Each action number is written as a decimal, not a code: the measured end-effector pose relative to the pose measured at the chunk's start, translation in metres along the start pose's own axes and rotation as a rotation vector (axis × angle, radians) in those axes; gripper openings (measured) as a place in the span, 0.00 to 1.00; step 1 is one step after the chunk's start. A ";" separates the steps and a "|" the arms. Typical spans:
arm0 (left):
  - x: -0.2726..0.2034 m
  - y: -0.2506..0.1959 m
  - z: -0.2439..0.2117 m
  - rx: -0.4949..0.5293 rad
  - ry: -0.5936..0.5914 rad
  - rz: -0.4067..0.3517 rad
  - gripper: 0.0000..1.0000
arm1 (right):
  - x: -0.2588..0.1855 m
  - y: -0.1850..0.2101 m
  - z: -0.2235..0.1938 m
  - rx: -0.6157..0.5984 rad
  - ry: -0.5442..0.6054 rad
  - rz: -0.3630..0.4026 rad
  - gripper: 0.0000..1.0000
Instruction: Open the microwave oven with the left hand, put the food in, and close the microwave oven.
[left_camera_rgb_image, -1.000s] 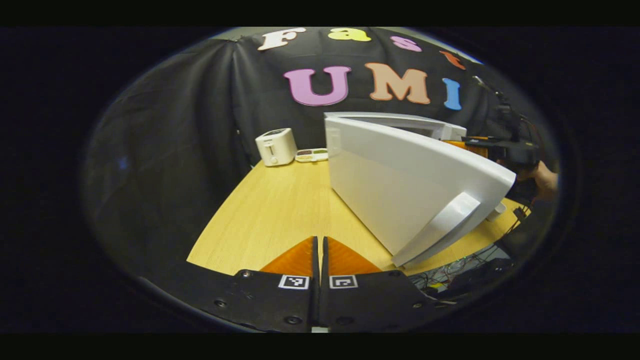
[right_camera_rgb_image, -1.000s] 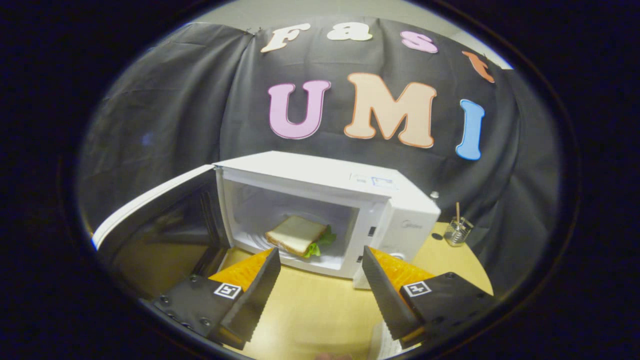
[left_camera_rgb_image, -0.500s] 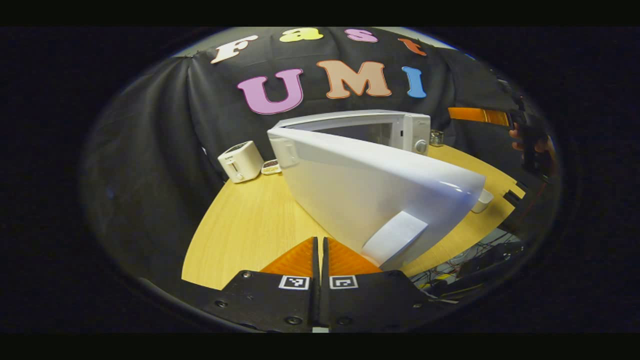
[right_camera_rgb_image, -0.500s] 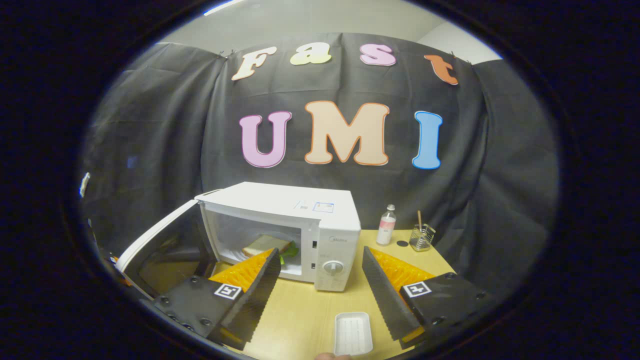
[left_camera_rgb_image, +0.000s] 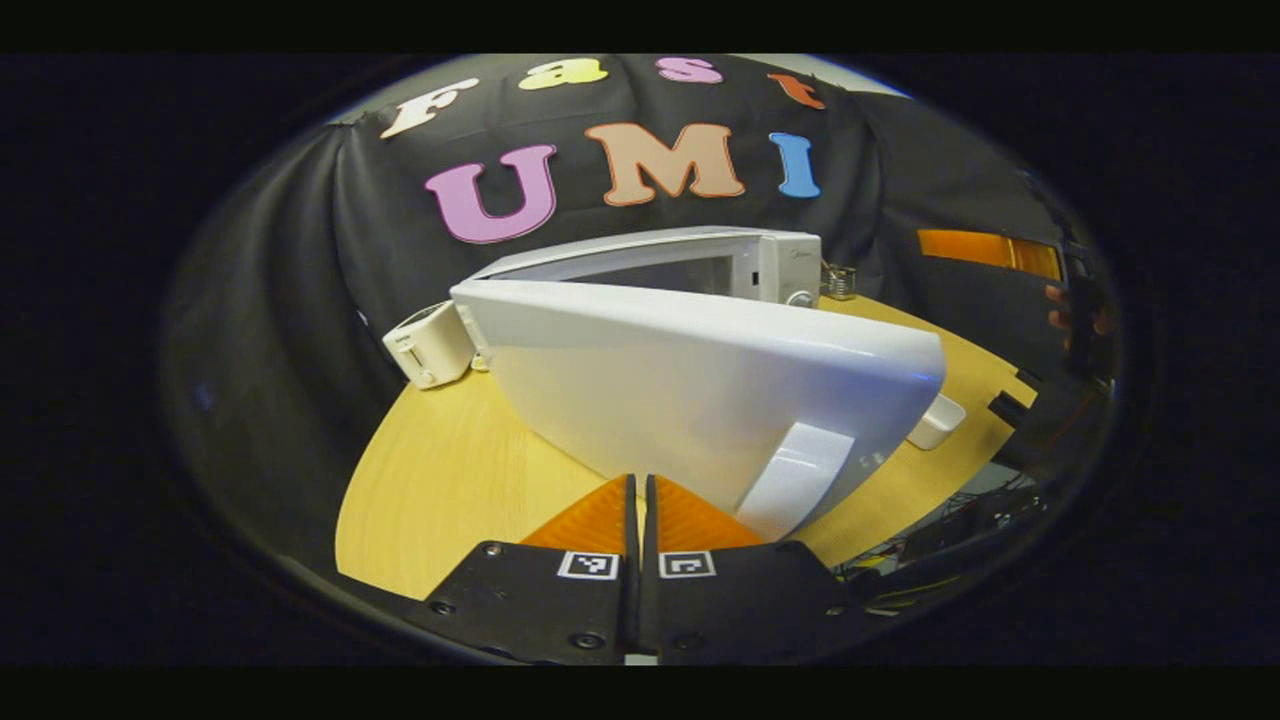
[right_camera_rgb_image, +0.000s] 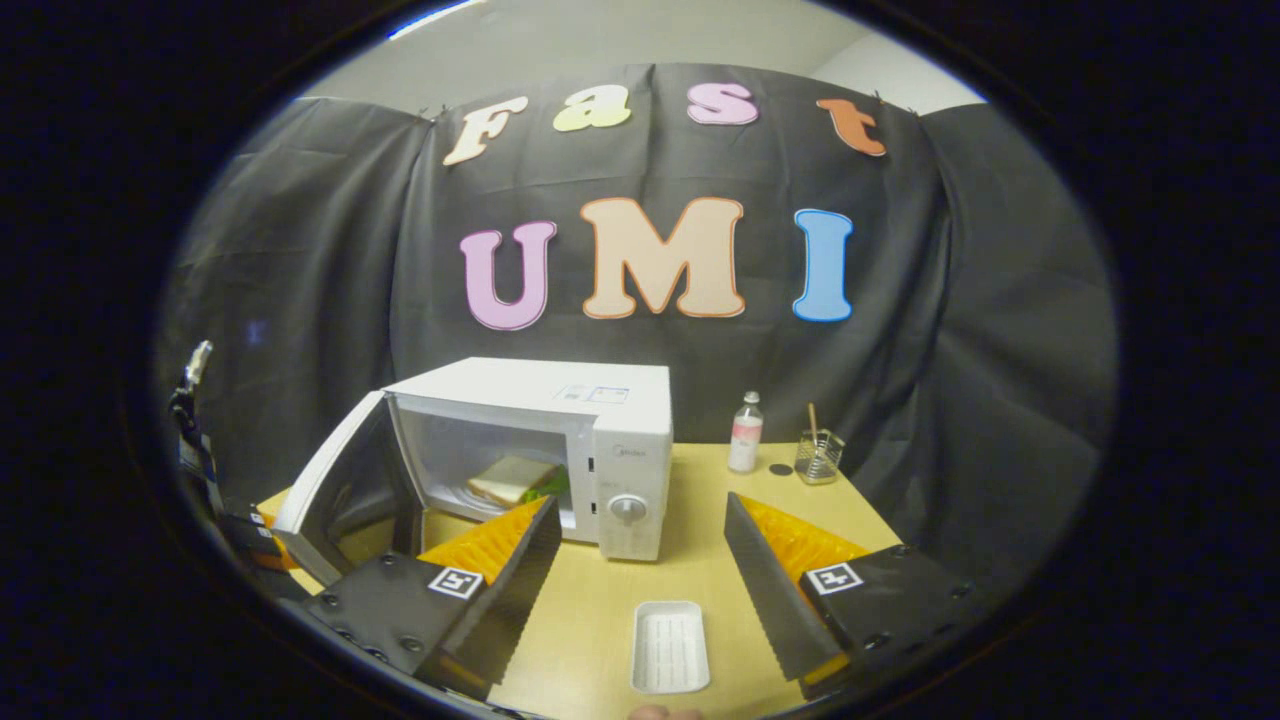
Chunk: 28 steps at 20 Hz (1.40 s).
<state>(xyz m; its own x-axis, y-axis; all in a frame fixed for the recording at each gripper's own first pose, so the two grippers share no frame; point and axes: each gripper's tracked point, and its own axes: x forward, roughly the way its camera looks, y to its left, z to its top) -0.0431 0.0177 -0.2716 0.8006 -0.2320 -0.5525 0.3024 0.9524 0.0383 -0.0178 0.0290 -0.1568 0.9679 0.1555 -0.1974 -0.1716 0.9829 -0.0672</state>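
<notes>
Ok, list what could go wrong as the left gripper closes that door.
1. The left gripper is shut and only near the microwave door, so a push beside the door handle may glance off.
2. A hard swing might shove the microwave along the table.
3. The sandwich seems well inside; check the lettuce clears the frame.

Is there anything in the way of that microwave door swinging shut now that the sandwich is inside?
Nothing visible blocks it. The sandwich lies well inside the microwave, behind the opening. The open door has only bare table in its path. The small white tray lies farther forward, off the door's path.
</notes>
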 end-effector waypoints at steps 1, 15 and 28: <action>0.006 -0.004 0.004 0.007 -0.005 -0.006 0.01 | -0.004 -0.007 0.002 -0.009 -0.004 -0.007 0.97; 0.067 -0.050 0.050 0.100 -0.025 -0.073 0.01 | -0.037 -0.073 -0.005 0.053 0.005 -0.117 0.96; 0.132 -0.082 0.069 0.084 0.004 -0.119 0.00 | -0.058 -0.096 -0.002 0.066 0.001 -0.173 0.97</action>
<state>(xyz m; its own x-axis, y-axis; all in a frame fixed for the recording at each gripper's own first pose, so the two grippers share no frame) 0.0732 -0.1044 -0.2899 0.7545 -0.3410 -0.5608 0.4374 0.8983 0.0423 -0.0573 -0.0750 -0.1408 0.9817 -0.0161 -0.1896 0.0094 0.9993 -0.0358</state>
